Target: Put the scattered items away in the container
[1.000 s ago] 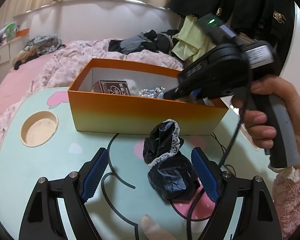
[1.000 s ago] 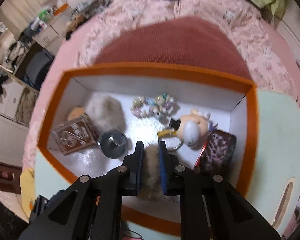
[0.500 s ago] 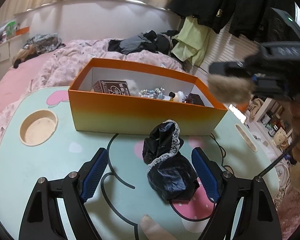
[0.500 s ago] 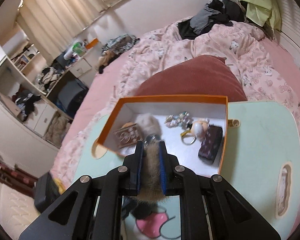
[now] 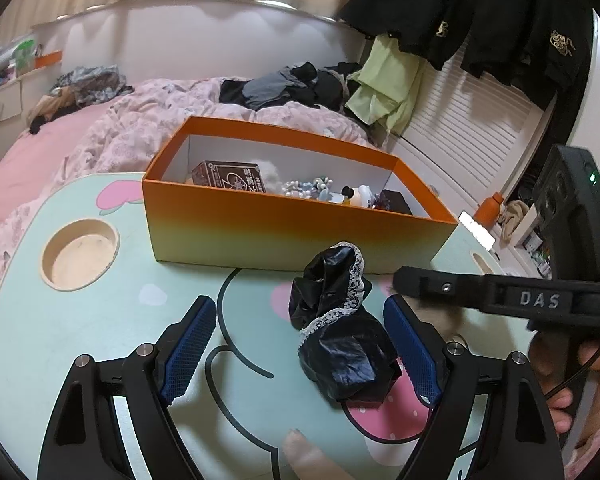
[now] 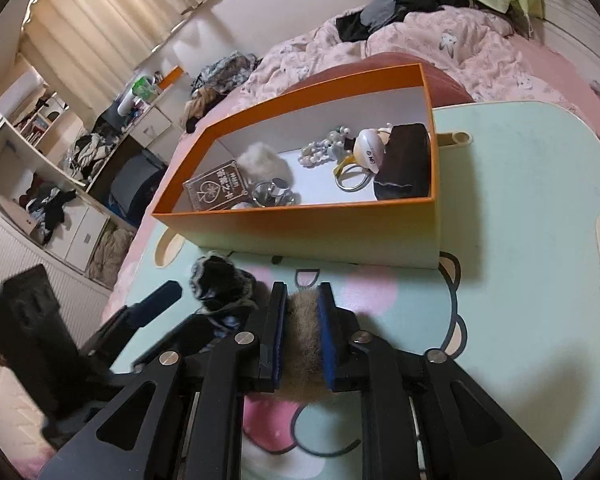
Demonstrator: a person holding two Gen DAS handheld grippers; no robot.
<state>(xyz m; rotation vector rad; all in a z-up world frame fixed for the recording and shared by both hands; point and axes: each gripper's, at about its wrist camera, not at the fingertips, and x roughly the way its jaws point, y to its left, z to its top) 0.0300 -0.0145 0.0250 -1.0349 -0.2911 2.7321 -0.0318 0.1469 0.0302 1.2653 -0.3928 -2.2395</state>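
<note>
- The left gripper [image 5: 296,344] hangs low over the near edge of the table [image 5: 60,332], jaws spread wide with nothing between the pads touching them; the black lace-trimmed cloth [image 5: 336,320] lies on the tabletop inside that gap, closer to the right-hand pad
- The right gripper [image 6: 302,336] is clamped on a tan fur pompom [image 6: 302,328], low over the near part of the table, just right of the cloth
- From the left wrist view this gripper shows only side-on, as a black arm beside the cloth, the pompom mostly hidden behind it
- A bare strip of tabletop separates the cloth from the near wall of the orange box [image 5: 292,232], which stands toward the far edge
- Left of the box a round cup recess [image 5: 80,254] is sunk in the table; open surface lies to the box's right in the right wrist view
- Only the right wrist view looks down into the box: card pack [image 6: 216,190], white pompom [image 6: 262,164], bead bracelet [image 6: 320,150], key ring [image 6: 352,180], dark pouch [image 6: 404,164]
- Beyond the far edge is a pink bed [image 5: 140,128]
</note>
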